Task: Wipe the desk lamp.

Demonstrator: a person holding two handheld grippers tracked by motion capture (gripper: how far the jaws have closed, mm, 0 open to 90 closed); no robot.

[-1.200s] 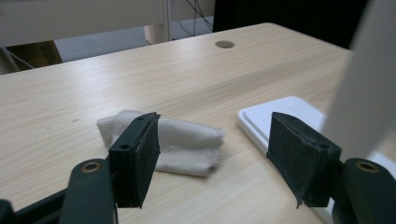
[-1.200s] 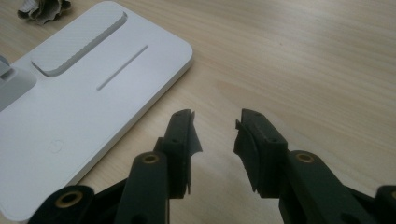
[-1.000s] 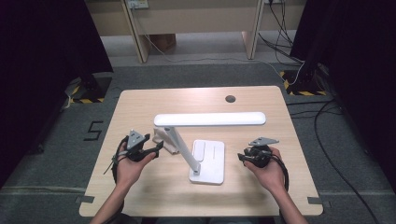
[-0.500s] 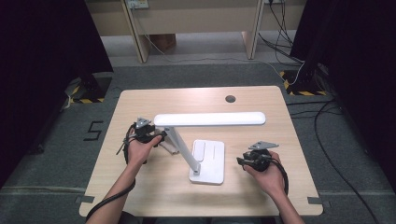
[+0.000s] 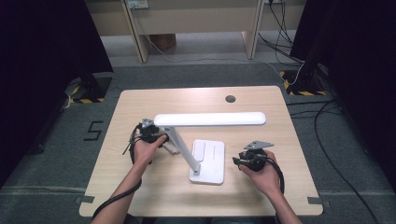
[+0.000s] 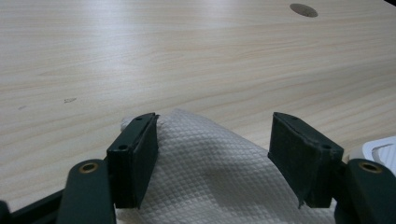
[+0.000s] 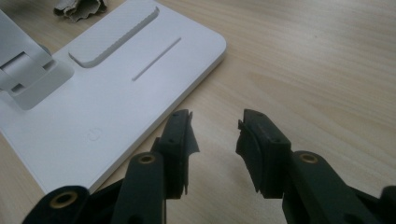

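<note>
Stuff you can't really make out here

In the left gripper view the white tissue (image 6: pixel 210 177) runs off the bottom edge, and whether either of the fingers (image 6: pixel 135 158) actually presses on it is hard to call. From the high view, the lamp's head (image 5: pixel 210 119) covers part of the left gripper (image 5: pixel 148 132), so its fingers are hidden there. The lamp base (image 7: pixel 116 93) gets chopped by the left edge in the right gripper view, and the crumpled scrap (image 7: pixel 79 9) is cut at the top.
</note>
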